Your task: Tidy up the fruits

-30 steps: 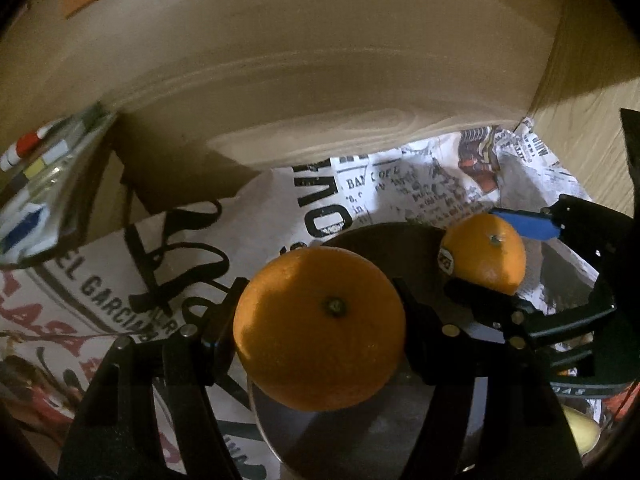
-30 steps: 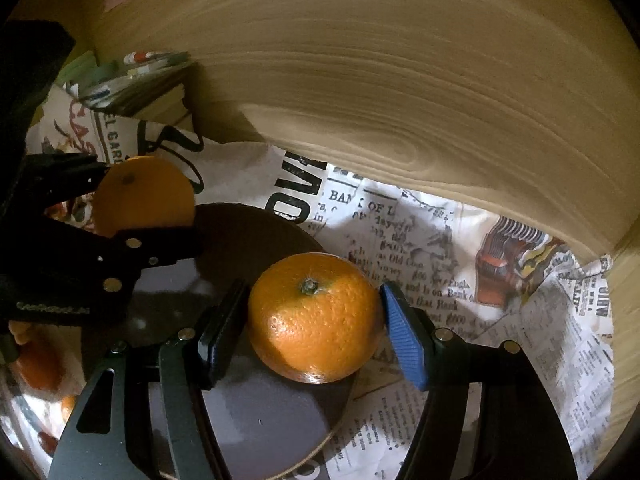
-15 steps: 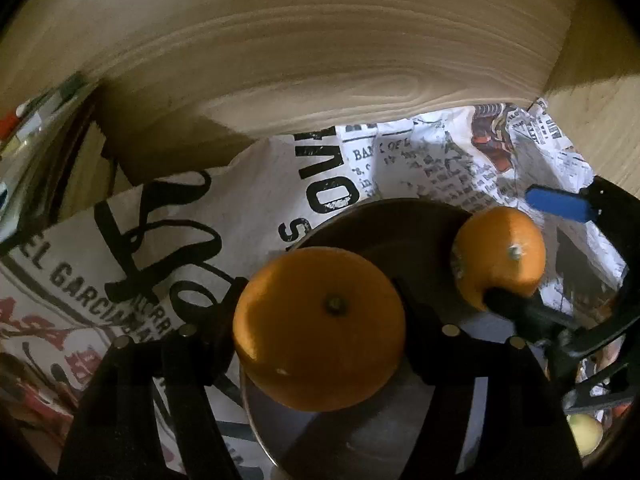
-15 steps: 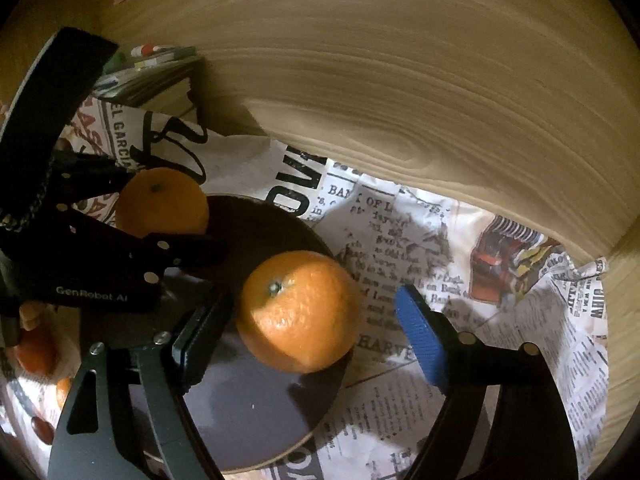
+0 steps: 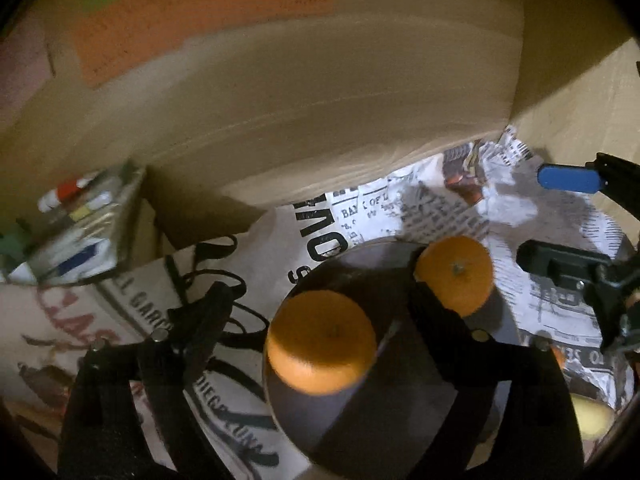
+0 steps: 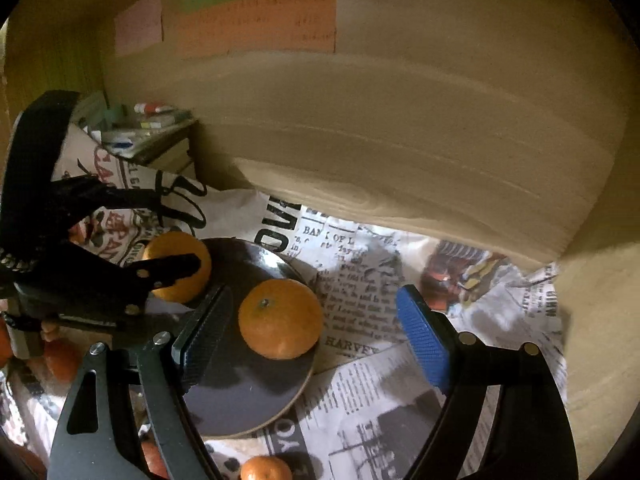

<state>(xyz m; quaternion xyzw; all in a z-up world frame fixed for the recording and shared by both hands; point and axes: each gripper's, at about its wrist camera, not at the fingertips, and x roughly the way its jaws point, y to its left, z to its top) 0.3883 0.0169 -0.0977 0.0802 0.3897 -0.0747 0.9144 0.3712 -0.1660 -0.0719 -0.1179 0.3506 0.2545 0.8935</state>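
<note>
Left wrist view. The dark round plate (image 5: 304,412) serves as the landmark. Two oranges rest on it: the larger orange (image 5: 322,342) near the plate's centre, and the smaller orange (image 5: 456,276) at its far right rim. The left gripper (image 5: 320,320) has its fingers spread wide, one on either side of the larger orange, with a clear gap on the left side; contact on the right side cannot be determined. A pale yellow fruit (image 5: 592,416) lies off the plate, to its near right. The right gripper (image 5: 556,216), seen beyond the plate's right rim, has its fingers apart and empty.

Right wrist view. The right gripper (image 6: 316,324) has its fingers wide apart; the smaller orange (image 6: 280,318) sits between them on the plate (image 6: 240,400), touching neither. The larger orange (image 6: 178,266) sits at the plate's far left, partly behind the left gripper (image 6: 172,268). Judged status: two oranges are placed. At least one small orange (image 6: 264,470) remains off the plate, on its near side, and further orange fruit (image 6: 60,360) lies to its left; these appear still to be organized.

Surface and room. The plate sits on printed newspaper sheets (image 6: 400,380) covering the surface. A light wooden wall (image 6: 400,120) stands behind the plate, with coloured paper notes (image 6: 256,24) fixed high on it. A stack of books (image 6: 152,136) stands to the plate's far left.
</note>
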